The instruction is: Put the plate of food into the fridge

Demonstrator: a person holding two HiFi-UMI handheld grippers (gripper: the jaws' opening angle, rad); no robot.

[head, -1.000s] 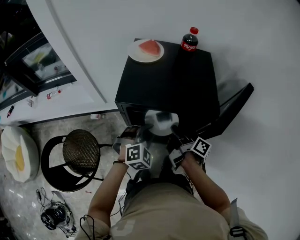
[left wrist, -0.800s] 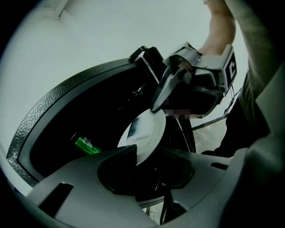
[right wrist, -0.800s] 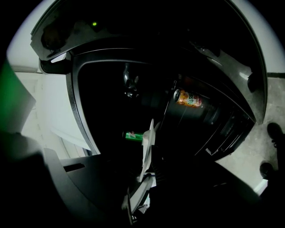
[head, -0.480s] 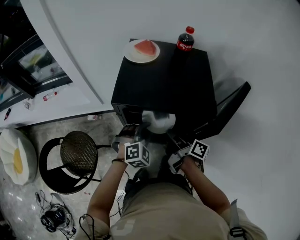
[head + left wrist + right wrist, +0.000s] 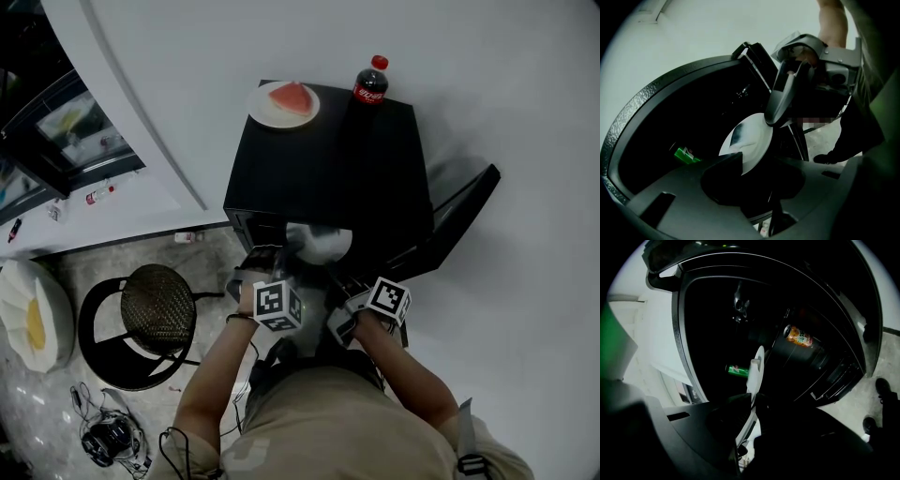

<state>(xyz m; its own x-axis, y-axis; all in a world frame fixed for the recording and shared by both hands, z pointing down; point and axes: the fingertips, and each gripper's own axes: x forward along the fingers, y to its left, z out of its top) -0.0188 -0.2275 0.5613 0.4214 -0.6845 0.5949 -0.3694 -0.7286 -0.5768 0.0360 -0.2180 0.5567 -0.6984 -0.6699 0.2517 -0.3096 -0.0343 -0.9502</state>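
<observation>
Fridge point(image 5: 328, 159), black, fills the centre of the head view, with its door point(image 5: 459, 220) swung open toward 4 o'clock. We note a round black stool point(image 5: 159, 309) on the floor at 8 o'clock of it.

At the fridge's front edge, 6 o'clock of its top, a white plate point(image 5: 319, 242) is held at the open mouth. The left gripper point(image 5: 265, 262) has its jaws narrowed onto the plate's rim at 7 o'clock. The right gripper point(image 5: 339, 274) clamps the rim at 5 o'clock, and its own view shows the plate edge-on between its jaws.

On the fridge top, a second plate point(image 5: 265, 111) bearing a red wedge point(image 5: 292, 96) lies at 11 o'clock, and a red-capped bottle point(image 5: 371, 80) stands at 1 o'clock. Inside the dark compartment we record a green can point(image 5: 737, 370) and an orange can point(image 5: 800, 337).
</observation>
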